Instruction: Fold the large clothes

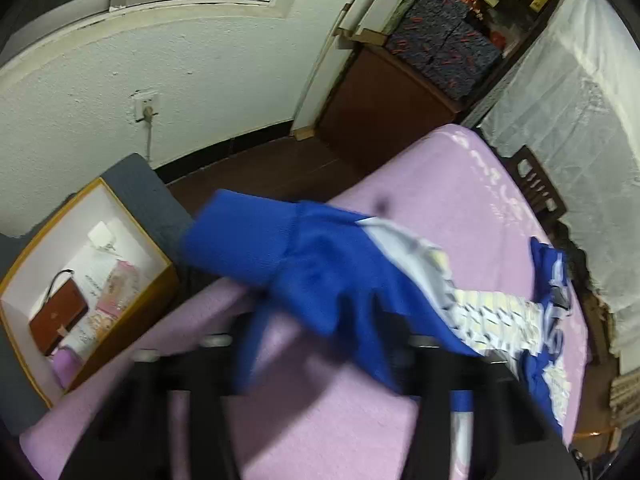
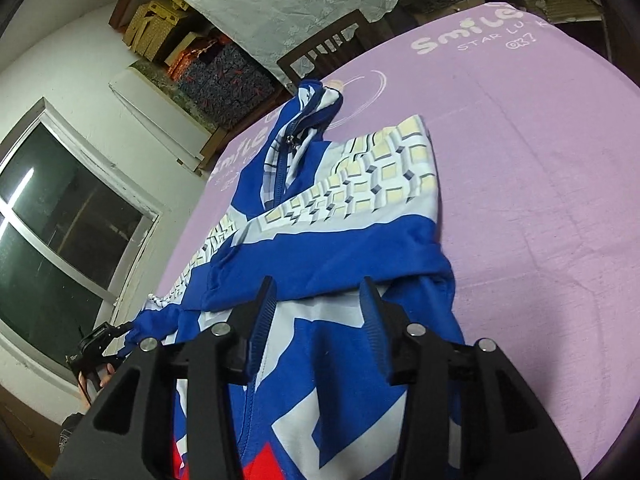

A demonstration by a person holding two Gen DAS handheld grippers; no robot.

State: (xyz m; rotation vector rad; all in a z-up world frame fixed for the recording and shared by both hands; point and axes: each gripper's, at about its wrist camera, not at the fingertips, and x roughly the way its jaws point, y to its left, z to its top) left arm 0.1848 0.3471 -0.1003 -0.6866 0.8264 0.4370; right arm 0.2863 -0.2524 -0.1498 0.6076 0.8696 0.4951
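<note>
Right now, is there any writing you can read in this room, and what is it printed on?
"Smile": white print on the pink sheet, far edge.
"STAR LU": smaller line just beneath; the rest runs out of view.
A second "Smile" print beside the blue jacket; the lines under it are too small to read.
Papers in the open box: blurred, unreadable.

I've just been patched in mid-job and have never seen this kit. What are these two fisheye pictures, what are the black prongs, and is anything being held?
There is no robot. A person carries a two-finger gripper in each hand, and each has a camera looking along its fingers; the prongs are those fingers. The blurred picture is from the left gripper, the sharp one from the right. A blue and white zip jacket lies on a purple sheet. The right gripper hangs open over it, holding nothing. The left gripper, at the sharp picture's left edge, appears to pinch the blue sleeve.
</note>
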